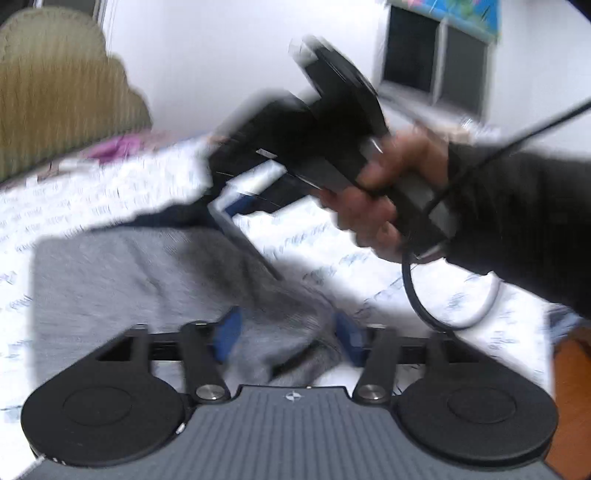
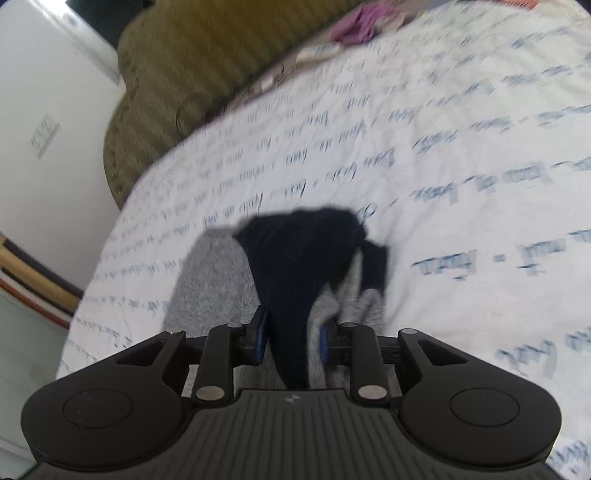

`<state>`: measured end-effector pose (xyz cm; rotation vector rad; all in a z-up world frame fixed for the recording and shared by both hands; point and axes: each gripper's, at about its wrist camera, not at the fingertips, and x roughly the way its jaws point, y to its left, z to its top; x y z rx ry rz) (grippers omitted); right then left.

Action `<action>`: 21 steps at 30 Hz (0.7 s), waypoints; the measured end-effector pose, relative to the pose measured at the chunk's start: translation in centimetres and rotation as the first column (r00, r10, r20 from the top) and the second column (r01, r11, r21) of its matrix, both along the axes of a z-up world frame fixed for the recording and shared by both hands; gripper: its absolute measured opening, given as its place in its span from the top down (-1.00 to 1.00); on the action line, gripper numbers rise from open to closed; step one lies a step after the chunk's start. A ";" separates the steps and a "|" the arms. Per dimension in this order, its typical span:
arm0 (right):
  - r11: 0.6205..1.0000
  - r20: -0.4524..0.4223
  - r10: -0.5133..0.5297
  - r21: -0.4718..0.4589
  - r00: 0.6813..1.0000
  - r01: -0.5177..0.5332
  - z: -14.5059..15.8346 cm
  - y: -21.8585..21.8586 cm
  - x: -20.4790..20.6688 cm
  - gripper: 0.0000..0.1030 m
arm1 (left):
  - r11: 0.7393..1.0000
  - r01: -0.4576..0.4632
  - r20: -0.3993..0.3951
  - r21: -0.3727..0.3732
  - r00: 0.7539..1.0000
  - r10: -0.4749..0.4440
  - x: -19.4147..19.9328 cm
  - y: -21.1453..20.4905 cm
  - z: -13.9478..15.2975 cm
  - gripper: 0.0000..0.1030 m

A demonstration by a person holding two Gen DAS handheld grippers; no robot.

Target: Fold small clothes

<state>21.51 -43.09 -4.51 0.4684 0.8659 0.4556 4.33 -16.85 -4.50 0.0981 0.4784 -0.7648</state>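
The grey-and-navy garment lies on the script-printed bedspread, its long axis running away from the right gripper, whose pads pinch a navy-and-grey fold. The left gripper stands wide apart, grey cloth between its blue pads ungripped. Open bedspread surrounds it; the olive headboard borders the far side. Blur hides the garment's far edge.

A big bed has a white cover with blue writing on it. At its far end stands a green-brown striped headboard. The walls are white. A dark window is far on the right, with a bright blind on top.
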 end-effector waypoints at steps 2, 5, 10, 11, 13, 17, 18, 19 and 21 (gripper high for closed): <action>0.999 0.051 -0.030 0.015 0.998 0.029 1.1 -1.4 -3.1 0.49 | 0.996 -0.063 0.043 -0.063 0.997 0.066 -1.6 4.1 0.8 -0.66; 0.996 0.073 -0.061 0.067 0.996 0.056 1.0 -2.7 -8.2 0.07 | 0.977 -0.208 0.099 -0.047 0.972 0.212 -3.1 8.3 0.8 -0.71; 0.993 0.028 -0.105 0.053 0.994 0.104 -1.5 -1.9 -12.7 -0.34 | 0.957 -0.259 0.136 0.131 0.961 0.241 -2.9 8.9 -0.7 -0.62; 0.992 0.016 -0.112 0.052 0.994 0.111 -1.9 -1.8 -13.0 -0.33 | 0.961 -0.233 0.126 0.150 0.968 0.215 -2.6 8.4 -0.9 -0.57; 0.990 -0.015 -0.123 0.064 0.992 0.124 -2.8 -1.7 -13.2 -0.33 | 0.963 -0.203 0.129 0.179 0.975 0.182 -2.1 8.1 -1.5 -0.54; 0.988 -0.046 -0.130 0.075 0.990 0.133 -3.8 -1.3 -13.4 0.06 | 0.931 -0.227 0.142 0.286 0.971 0.193 -0.8 6.1 -2.8 -0.40; 0.990 -0.050 -0.124 0.065 0.991 0.127 -4.0 -1.0 -13.4 0.15 | 0.923 -0.226 0.130 0.310 0.972 0.194 -0.5 5.8 -3.4 -0.38; 0.992 -0.057 -0.114 0.050 0.992 0.117 -4.2 -0.7 -13.4 0.22 | 0.915 -0.226 0.129 0.333 0.973 0.193 -0.7 5.5 -3.7 -0.38; 0.994 -0.069 -0.111 0.016 0.991 0.112 -4.6 -0.3 -13.4 0.60 | 0.906 -0.234 0.158 0.353 0.969 0.189 -0.4 5.2 -4.0 -0.20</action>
